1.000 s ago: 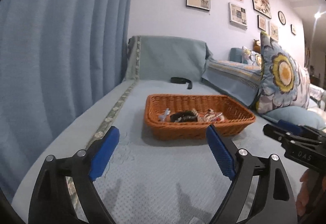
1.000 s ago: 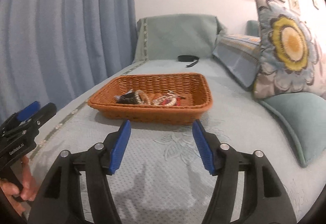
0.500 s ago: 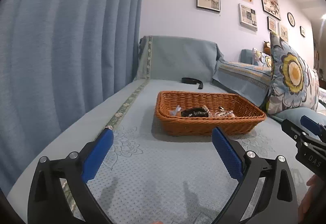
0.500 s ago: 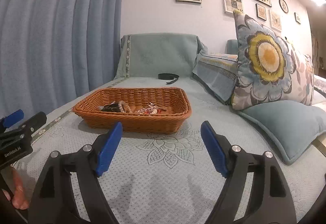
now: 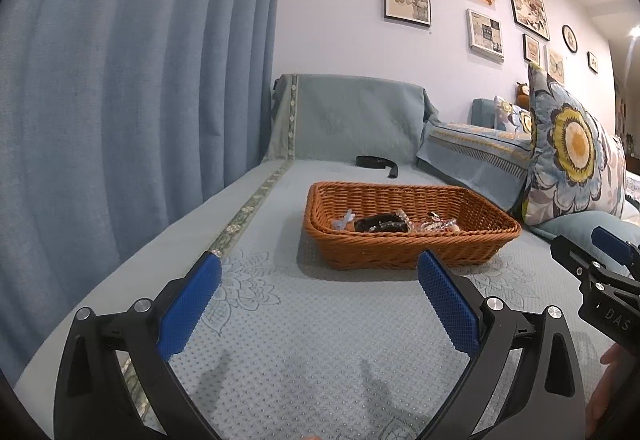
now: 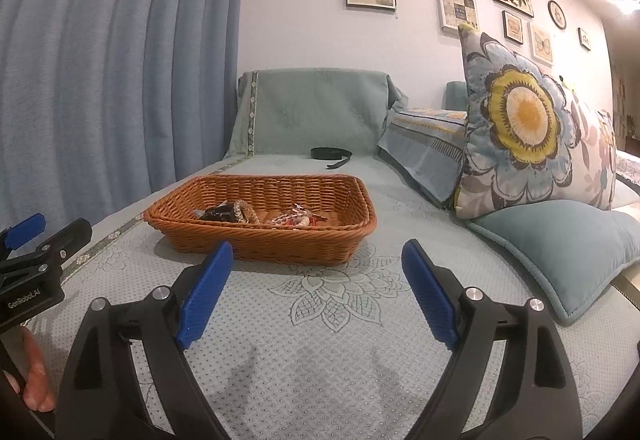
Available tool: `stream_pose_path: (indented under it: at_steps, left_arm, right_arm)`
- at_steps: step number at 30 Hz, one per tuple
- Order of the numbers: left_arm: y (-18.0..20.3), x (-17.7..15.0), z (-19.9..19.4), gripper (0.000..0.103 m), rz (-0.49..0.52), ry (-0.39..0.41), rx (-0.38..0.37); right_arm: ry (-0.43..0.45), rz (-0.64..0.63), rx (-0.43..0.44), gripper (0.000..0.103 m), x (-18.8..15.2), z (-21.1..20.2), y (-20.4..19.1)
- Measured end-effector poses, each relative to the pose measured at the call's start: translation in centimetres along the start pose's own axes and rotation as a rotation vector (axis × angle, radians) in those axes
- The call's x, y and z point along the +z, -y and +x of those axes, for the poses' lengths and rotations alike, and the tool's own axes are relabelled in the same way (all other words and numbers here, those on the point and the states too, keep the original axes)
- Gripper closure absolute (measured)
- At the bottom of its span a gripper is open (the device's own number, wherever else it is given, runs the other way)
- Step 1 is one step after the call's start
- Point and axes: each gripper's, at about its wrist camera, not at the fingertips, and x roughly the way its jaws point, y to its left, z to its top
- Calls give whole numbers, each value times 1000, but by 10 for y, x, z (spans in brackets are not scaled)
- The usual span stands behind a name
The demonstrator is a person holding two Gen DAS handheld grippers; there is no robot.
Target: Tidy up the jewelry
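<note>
An orange wicker basket [image 5: 404, 246] sits on the blue-green sofa cover; it also shows in the right wrist view [image 6: 280, 240]. Inside lie a dark bracelet [image 5: 380, 223], a pale clip [image 5: 346, 220] and wrapped shiny pieces [image 5: 438, 226]; the right wrist view shows the dark piece [image 6: 220, 214] and the shiny pieces [image 6: 296, 219]. My left gripper [image 5: 318, 266] is open and empty, short of the basket. My right gripper [image 6: 316, 254] is open and empty, just short of the basket's near wall.
A black strap [image 5: 376, 162] lies at the far end of the seat. A blue curtain [image 5: 120, 80] hangs on the left. A flowered cushion [image 6: 520, 124] and a plain teal cushion [image 6: 560, 244] lie on the right. Framed pictures hang on the wall.
Both grippers have drawn back from the basket and tilted up. Both stay open and empty.
</note>
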Motion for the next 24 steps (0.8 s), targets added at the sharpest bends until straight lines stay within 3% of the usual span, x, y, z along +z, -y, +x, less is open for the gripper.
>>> stream_pose_path:
  at_steps: [24]
  left_arm:
    - [0,2,-1,8,4,5,-2]
  right_arm:
    - [-3,-1,-1,17,0,1,1]
